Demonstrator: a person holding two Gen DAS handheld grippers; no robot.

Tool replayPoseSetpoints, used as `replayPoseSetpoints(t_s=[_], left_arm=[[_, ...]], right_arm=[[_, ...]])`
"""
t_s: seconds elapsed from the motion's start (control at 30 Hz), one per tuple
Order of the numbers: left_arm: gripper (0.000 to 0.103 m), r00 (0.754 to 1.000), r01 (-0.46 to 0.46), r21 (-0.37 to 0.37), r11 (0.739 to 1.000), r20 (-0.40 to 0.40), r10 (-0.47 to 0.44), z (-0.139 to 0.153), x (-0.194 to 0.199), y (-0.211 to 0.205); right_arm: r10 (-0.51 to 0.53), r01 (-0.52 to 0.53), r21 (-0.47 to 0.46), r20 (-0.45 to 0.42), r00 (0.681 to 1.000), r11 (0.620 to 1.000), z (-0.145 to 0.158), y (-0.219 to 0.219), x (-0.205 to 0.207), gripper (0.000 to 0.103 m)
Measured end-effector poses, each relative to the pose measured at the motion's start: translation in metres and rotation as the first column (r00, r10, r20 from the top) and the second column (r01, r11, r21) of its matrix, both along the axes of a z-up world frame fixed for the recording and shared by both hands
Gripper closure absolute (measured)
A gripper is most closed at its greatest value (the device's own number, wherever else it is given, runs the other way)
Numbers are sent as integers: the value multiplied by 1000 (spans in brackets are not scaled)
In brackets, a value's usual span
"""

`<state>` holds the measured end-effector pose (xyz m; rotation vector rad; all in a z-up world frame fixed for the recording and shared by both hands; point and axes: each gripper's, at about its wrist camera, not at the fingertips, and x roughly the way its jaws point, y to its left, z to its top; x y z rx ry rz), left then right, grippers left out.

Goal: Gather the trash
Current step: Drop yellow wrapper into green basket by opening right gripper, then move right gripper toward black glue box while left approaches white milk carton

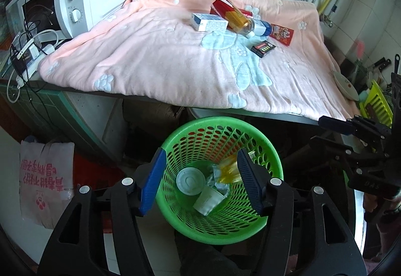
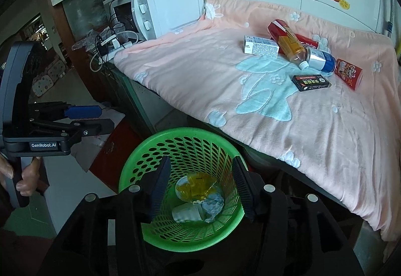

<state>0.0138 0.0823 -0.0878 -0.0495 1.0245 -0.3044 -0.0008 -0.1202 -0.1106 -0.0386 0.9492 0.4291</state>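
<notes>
On the tabletop [image 2: 140, 85], one pink blanket [image 2: 288, 120] covers nearly the whole surface, with one white microwave [image 2: 163, 7] at its far left corner. Below the near edge stands one green basket [image 2: 130, 170] on the floor, holding one paper cup [image 2: 186, 213], one round lid [image 1: 190, 180], some crumpled paper [image 2: 213, 203] and a yellow wrapper [image 2: 198, 184]. Six pieces of trash lie together far back on the blanket — one bottle [image 2: 290, 44], two cans [image 2: 322, 60], one white carton [image 2: 260, 45], one red packet [image 2: 349, 73] and one small black box [image 2: 310, 81]. Both grippers hover over the basket: left gripper [image 1: 200, 183] and right gripper [image 2: 200, 190] each have jaws spread wide, holding nothing.
</notes>
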Motion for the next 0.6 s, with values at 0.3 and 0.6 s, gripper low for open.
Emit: replayPoseSetpoints(t_s=[0.3, 0.6], left_arm=[[30, 1000, -14, 12, 1000, 8, 14, 5, 11, 6], [26, 999, 12, 12, 1000, 38, -13, 14, 42, -5]], right_arm=[[-53, 53, 12, 1, 999, 999, 4, -8, 15, 46], [-203, 202, 29, 17, 979, 979, 19, -46, 59, 42]])
